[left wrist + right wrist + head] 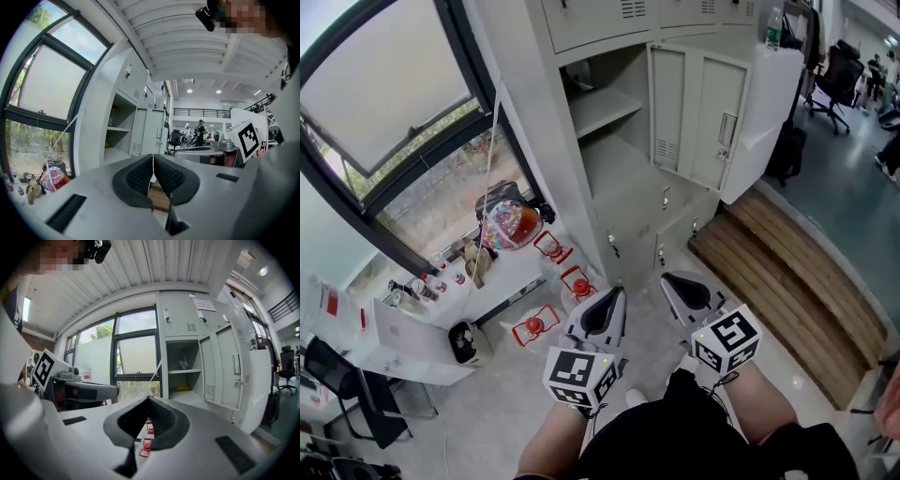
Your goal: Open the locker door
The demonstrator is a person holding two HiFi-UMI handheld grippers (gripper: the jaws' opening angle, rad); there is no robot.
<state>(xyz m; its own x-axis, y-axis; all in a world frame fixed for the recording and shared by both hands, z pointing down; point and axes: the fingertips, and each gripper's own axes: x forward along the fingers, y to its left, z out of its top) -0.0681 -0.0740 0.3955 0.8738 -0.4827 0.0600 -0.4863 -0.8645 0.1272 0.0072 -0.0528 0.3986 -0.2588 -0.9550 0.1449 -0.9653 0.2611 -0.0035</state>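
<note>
A tall pale-grey locker bank [609, 202] stands ahead of me. One double door [698, 117] hangs wide open to the right, baring a compartment with a shelf [602, 108]. The same open door [228, 366] and shelf [183, 371] show in the right gripper view, and the open compartment [119, 136] shows in the left gripper view. My left gripper [611, 298] and right gripper [671, 281] are held low, side by side, well short of the lockers. Both are shut with nothing between the jaws.
Small red items [553, 248] lie on the floor by the locker's foot. A colourful bag [511, 223] sits under the window [384, 103]. A white table [403, 347] stands at the left. A wooden step [802, 272] runs along the right. Office chairs [839, 75] stand far right.
</note>
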